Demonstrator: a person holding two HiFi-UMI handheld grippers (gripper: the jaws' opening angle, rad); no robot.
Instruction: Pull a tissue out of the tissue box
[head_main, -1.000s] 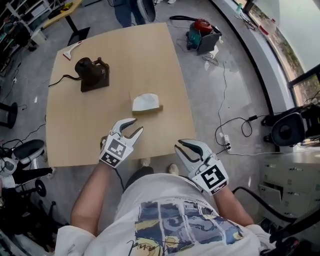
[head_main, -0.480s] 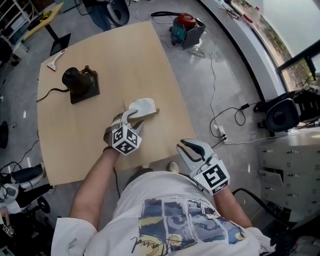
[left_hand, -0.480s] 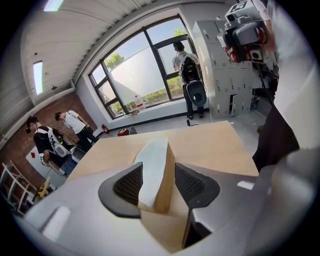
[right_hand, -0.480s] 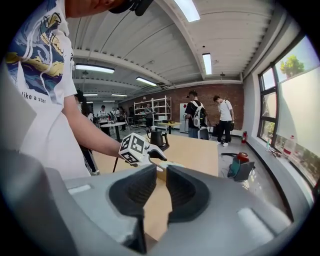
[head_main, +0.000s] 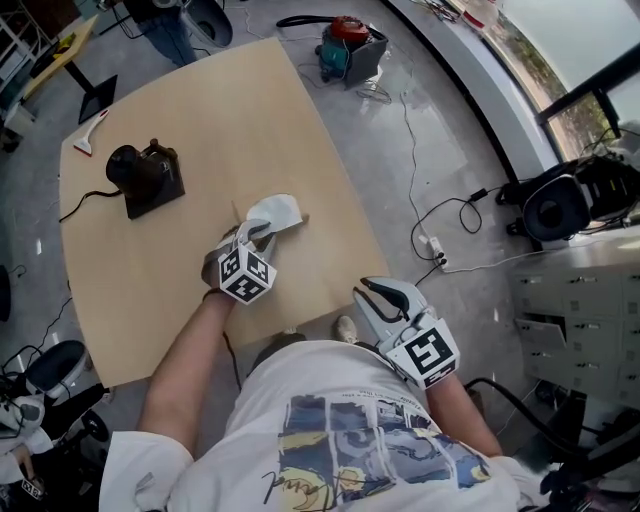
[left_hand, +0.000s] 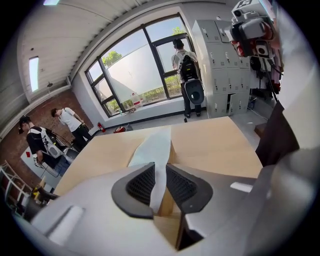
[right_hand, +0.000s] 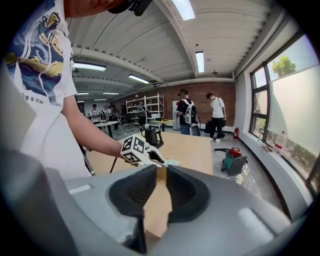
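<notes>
A tan tissue box (head_main: 301, 220) stands near the middle of the wooden table (head_main: 200, 110), with a white tissue (head_main: 281, 211) sticking up out of it. My left gripper (head_main: 258, 232) is down on the near side of the box. In the left gripper view the tissue (left_hand: 152, 147) runs up between the two dark pads of the left gripper (left_hand: 158, 172), whose jaws are closing around it with a narrow gap left; the box edge (left_hand: 171, 147) shows beside it. My right gripper (head_main: 364, 291) hangs off the table's near edge, jaws slightly apart with nothing between them in the right gripper view (right_hand: 159, 172).
A black device on a dark base (head_main: 146, 176) with a cable sits at the table's far left, a white scraper (head_main: 88, 132) beyond it. On the floor lie a red and teal machine (head_main: 350, 42), cables (head_main: 440, 240) and a black round unit (head_main: 558, 208). People stand in the background.
My left gripper has moved forward and down from the table's near edge to the tissue box, and its jaws have narrowed around the tissue. The right gripper has hardly moved.
</notes>
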